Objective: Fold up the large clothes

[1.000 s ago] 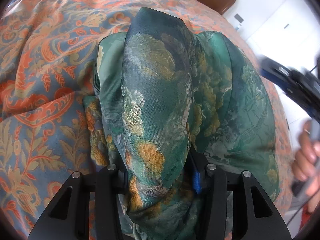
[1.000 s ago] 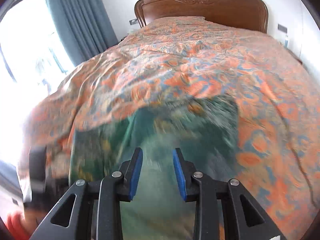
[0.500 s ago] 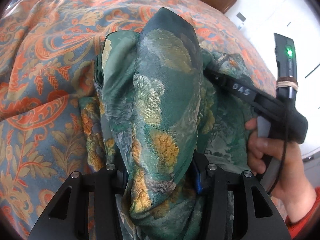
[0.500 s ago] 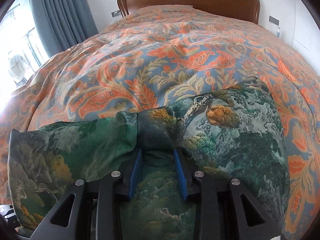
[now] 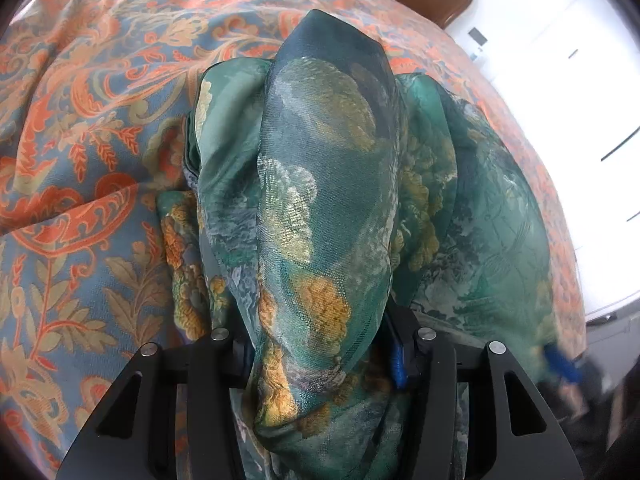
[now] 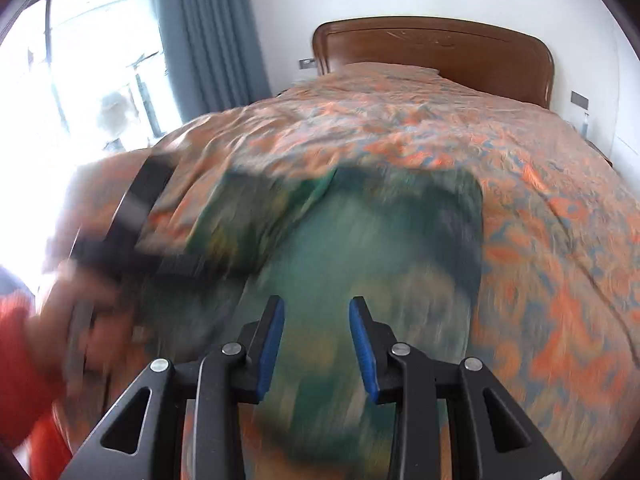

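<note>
Left wrist view, one green garment (image 5: 320, 200) pinched in left gripper (image 5: 320, 354), one bedspread (image 5: 88, 140) beneath, right gripper (image 6: 317, 344) spread (blurred).

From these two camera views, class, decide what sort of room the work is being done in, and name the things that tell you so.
Most likely a home bedroom. A bed covered by an orange paisley bedspread fills the view, a carved wooden headboard stands at its far end, and blue-grey curtains hang beside a bright window.
</note>
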Demonstrator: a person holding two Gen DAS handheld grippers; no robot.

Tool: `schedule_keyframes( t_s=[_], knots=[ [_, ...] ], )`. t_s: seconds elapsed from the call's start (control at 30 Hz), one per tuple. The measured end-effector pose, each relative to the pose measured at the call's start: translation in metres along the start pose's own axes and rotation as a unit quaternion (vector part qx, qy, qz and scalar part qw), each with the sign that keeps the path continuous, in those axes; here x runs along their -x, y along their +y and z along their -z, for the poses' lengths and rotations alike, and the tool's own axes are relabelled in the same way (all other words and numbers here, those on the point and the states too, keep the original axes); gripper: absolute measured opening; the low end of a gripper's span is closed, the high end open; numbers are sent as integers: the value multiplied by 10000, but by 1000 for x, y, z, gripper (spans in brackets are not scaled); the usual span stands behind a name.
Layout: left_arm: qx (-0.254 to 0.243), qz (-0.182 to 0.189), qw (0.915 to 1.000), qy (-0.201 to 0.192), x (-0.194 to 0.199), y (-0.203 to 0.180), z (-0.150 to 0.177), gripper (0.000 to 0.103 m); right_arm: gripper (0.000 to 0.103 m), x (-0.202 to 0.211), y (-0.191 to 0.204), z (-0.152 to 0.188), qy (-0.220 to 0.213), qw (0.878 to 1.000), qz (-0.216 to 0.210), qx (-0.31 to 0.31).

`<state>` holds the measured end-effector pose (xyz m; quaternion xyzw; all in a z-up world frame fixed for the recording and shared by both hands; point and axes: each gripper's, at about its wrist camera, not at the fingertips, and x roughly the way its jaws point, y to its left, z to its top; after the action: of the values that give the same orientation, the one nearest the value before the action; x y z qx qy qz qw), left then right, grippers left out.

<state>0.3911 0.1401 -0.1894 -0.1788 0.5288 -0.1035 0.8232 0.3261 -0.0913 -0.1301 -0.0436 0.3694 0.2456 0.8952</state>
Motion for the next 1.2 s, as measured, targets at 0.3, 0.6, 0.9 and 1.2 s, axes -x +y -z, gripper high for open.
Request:
schedule_keyframes(
  t_s=[0.3,0.6,0.9,1.2],
  knots=[
    [-29,-156,9999,-59,-6,-9,3,52,33,-48,-11,31,555,9974,174,-431],
    [94,16,9999,-33,7,-14,3,60,33,-44,-1,36,355,9985,320,-267],
    [198,127,9969,-748,97,1,39,95,53,66,18,45,-347,9981,393,-322],
    [665,-304,9926,-975,138,52,82,98,63,127,-6,98,-482,9908,965,-819]
  ],
)
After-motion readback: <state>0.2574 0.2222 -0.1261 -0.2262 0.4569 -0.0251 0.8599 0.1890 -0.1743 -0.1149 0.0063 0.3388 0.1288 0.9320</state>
